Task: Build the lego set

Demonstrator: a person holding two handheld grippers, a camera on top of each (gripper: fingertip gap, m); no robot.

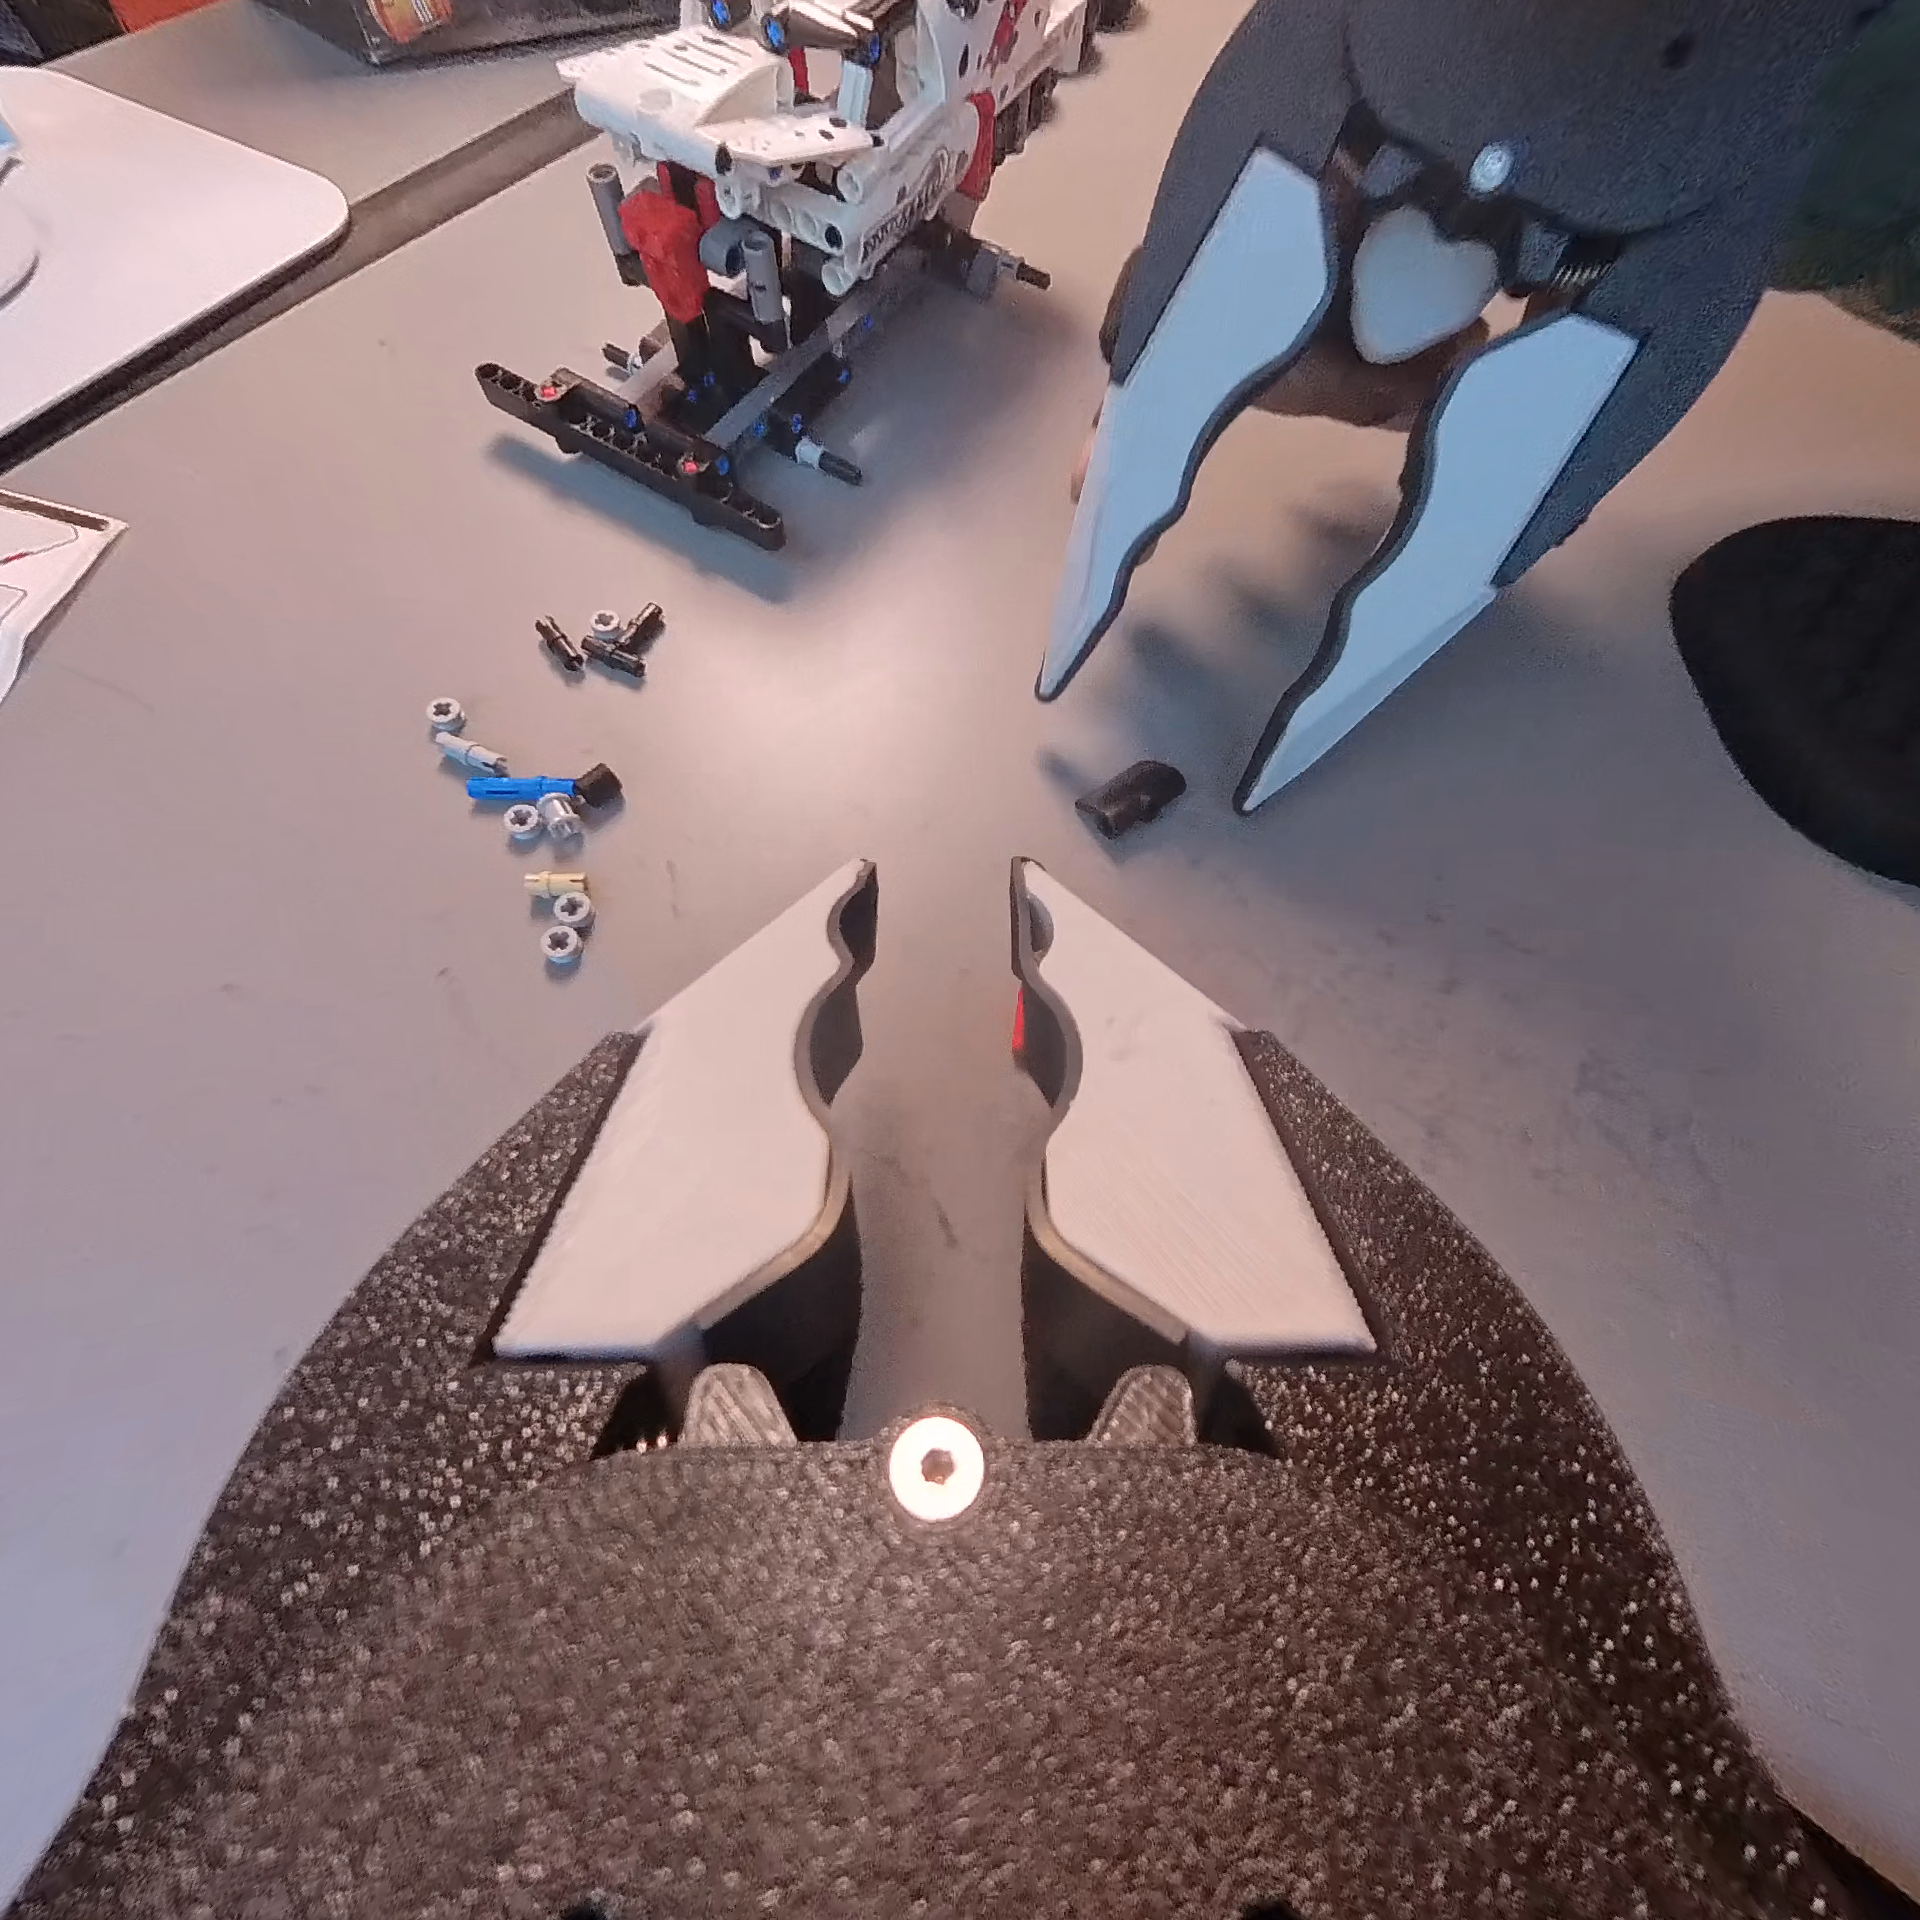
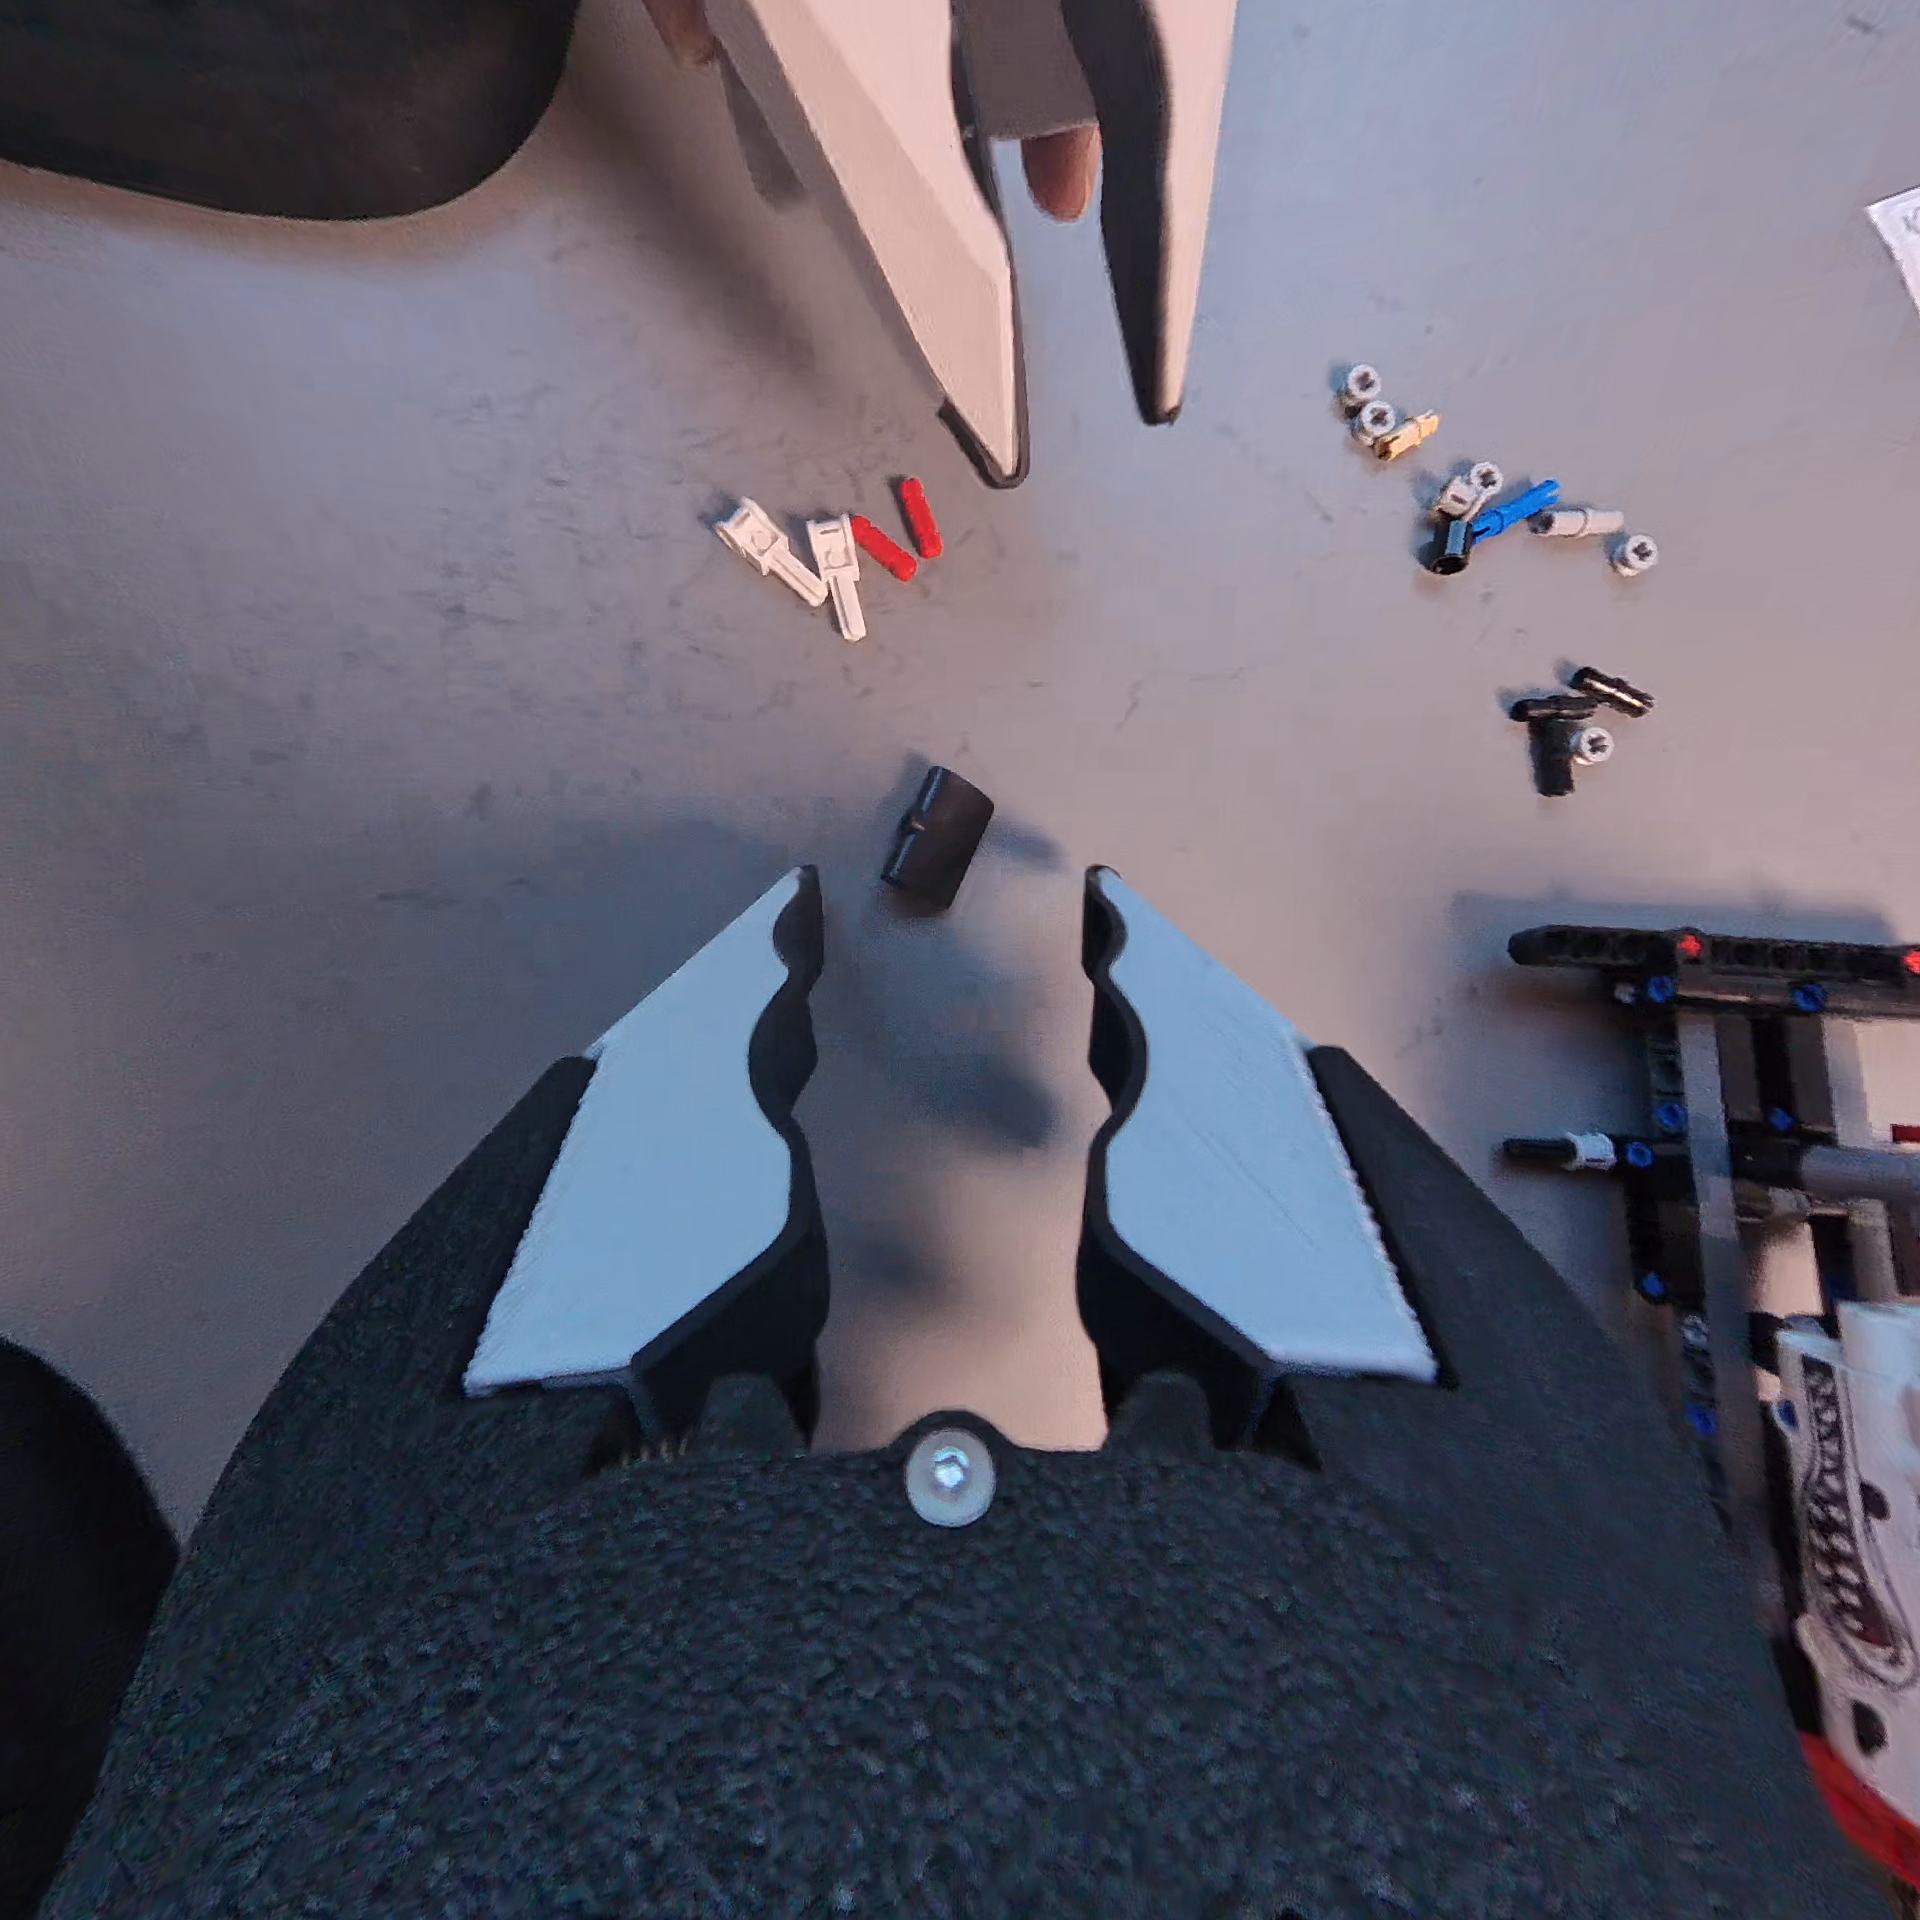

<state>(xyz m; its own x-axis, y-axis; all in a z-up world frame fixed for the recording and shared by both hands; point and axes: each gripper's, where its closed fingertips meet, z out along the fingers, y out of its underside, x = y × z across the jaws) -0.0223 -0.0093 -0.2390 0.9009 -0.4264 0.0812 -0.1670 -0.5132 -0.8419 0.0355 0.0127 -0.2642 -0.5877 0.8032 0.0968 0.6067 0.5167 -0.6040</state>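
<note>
A partly built white, red and black lego vehicle (image 1: 790,239) stands at the back of the grey table and also shows in the right wrist view (image 2: 1766,1143). A small black connector piece (image 2: 938,840) lies on the table just ahead of my right gripper (image 2: 951,878), which is open and empty. In the left wrist view the right gripper (image 1: 1148,743) hovers over that piece (image 1: 1130,795). My left gripper (image 1: 943,873) is open and empty, low over the table. Two white and two red small pieces (image 2: 831,556) lie beside the left gripper (image 2: 1081,445).
Loose small parts lie left of centre: grey bushes, a blue pin and a tan pin (image 1: 540,810), and black pins (image 1: 603,639). A white board (image 1: 156,229) and a sticker sheet (image 1: 42,561) sit at the left. A dark rounded object (image 1: 1818,686) is at the right. The tips of one gripper are about 7 cm away from the tips of the other. My left tips are roughly 9 cm from the tan pin (image 1: 540,810). Look for it in the right wrist view (image 2: 1476,498) too.
</note>
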